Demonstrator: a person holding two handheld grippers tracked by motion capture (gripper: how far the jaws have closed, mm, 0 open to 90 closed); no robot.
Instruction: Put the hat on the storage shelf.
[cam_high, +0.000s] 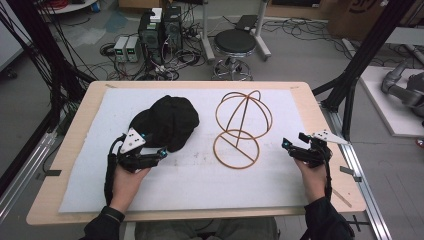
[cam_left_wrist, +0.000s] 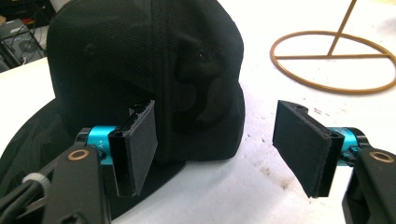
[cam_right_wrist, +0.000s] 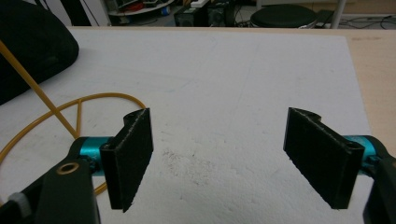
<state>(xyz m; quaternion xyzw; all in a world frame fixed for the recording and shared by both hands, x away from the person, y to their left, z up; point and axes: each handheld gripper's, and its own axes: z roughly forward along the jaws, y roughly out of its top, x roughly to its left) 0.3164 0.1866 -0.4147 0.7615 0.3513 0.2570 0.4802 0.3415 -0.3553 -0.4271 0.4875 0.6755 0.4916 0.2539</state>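
White foam sheeting (cam_high: 200, 185) covered the wooden table (cam_high: 75, 130), and behind it the floor was crowded with cables, power boxes and a round stool (cam_high: 235, 42). On the sheet lay a black cap (cam_high: 167, 122) at the left and, just beside it toward the middle, a gold wire stand (cam_high: 243, 127) with a ring base and a hooped dome on a slanted rod.

I had the left gripper (cam_high: 161, 153) at the near edge of the cap, its jaws wide apart and holding nothing. In the left gripper view the cap (cam_left_wrist: 144, 70) stood right in front of the jaws, with one pad (cam_left_wrist: 137, 149) over the brim and the other pad (cam_left_wrist: 301, 144) out over bare foam. The right gripper (cam_high: 286, 144) hovered just to the right of the stand, also fully open and empty.

I judged several risks here. If I closed the left jaws as they stood, they could catch only a fold of soft mesh, and the crown would collapse or slip out. Pushing forward first could slide the cap into the stand, because the two were so near. The stand looked light and top-heavy to me, so a small knock from the cap or from the right pad (cam_right_wrist: 133, 158) beside its ring (cam_right_wrist: 70, 105) might tip it over.
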